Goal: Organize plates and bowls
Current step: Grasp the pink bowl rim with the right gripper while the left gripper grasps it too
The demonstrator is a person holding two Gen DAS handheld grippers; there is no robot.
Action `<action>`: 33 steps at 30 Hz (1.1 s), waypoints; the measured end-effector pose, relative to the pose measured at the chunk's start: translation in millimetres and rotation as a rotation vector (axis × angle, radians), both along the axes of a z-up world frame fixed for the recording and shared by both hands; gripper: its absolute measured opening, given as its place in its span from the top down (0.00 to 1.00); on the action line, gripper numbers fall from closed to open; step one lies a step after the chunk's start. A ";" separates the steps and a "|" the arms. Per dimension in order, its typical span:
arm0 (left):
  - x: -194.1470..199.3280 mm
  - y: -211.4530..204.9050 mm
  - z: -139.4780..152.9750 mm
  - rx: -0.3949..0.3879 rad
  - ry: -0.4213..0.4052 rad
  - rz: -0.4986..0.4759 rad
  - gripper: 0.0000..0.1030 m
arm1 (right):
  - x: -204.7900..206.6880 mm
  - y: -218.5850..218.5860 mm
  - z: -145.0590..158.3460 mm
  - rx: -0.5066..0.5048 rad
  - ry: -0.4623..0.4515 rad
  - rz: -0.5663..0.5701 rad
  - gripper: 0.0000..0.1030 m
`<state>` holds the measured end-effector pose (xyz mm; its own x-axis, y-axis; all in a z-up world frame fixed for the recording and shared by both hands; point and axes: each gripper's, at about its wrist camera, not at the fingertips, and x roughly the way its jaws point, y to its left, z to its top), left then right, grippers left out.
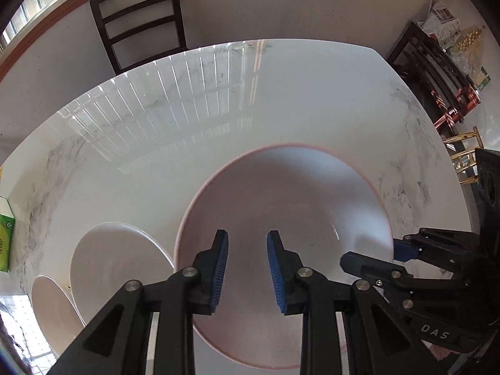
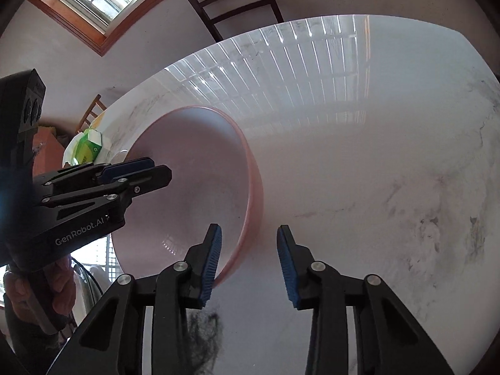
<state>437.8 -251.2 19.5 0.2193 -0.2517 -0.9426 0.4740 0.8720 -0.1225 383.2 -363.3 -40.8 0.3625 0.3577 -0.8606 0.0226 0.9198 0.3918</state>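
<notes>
A large pink-rimmed bowl [image 1: 281, 206] sits on the white marble table [image 1: 218, 109], right in front of my left gripper [image 1: 247, 268], which is open with its fingers over the bowl's near side. In the right wrist view the bowl [image 2: 193, 187] lies left of centre. My right gripper [image 2: 249, 265] is open, its left finger inside the rim and its right finger outside, so the jaws straddle the bowl's wall. Two white plates, one larger [image 1: 115, 265] and one smaller [image 1: 53, 306], lie to the bowl's left. The right gripper also shows in the left view [image 1: 375, 256].
A dark wooden chair [image 1: 140, 18] stands at the table's far edge. A green box [image 1: 6, 240] lies at the left edge, and shows in the right view [image 2: 87, 147]. Dark stacked furniture with bags [image 1: 437, 72] stands to the right.
</notes>
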 end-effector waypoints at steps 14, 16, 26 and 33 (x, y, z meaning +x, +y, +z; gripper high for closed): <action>25.0 31.8 6.6 -0.039 0.013 0.091 0.66 | 0.8 1.4 0.1 -0.033 -0.011 -0.005 0.70; 24.9 28.5 -5.8 -0.049 0.036 0.093 0.66 | 2.3 0.3 -2.3 -0.022 -0.013 0.002 0.70; -13.6 45.5 -3.5 -0.079 0.056 0.155 0.93 | -21.5 -10.6 0.6 -0.030 -0.046 0.019 0.80; -93.5 92.3 14.9 -0.075 0.090 0.200 0.93 | -74.3 20.2 22.5 -0.020 -0.023 0.089 0.84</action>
